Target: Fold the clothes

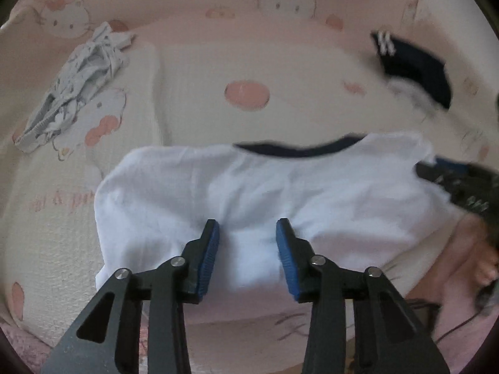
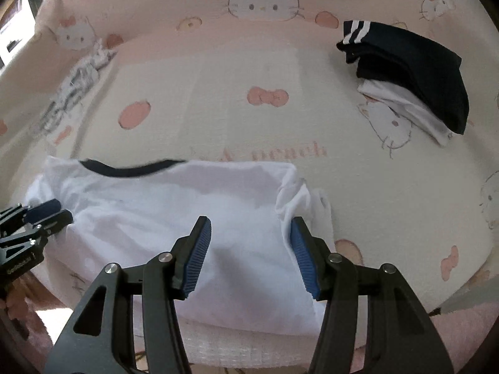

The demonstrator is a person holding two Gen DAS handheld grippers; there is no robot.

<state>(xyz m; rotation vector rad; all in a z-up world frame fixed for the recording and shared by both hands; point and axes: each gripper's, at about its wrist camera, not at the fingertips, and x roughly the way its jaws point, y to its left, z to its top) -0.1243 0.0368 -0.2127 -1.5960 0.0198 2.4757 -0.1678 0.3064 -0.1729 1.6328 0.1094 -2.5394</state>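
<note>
A white shirt (image 1: 265,180) with a dark navy collar (image 1: 296,149) lies folded into a wide band on the pink cat-print bedsheet (image 1: 249,62). My left gripper (image 1: 248,233) hovers over the shirt's near edge with its jaws apart and its blue pads on either side of flat cloth. In the right wrist view the same shirt (image 2: 156,205) fills the lower left. My right gripper (image 2: 249,230) stands open above its right half, the right finger beside a loose fold. The left gripper (image 2: 46,213) shows at the shirt's left end.
A folded stack, a dark garment with white stripes (image 2: 411,68) over a white one, lies at the back right. A crumpled light patterned garment (image 1: 78,84) sits at the back left. A blurred dark gripper body (image 1: 461,187) and a hand (image 1: 486,265) show at the left wrist view's right edge.
</note>
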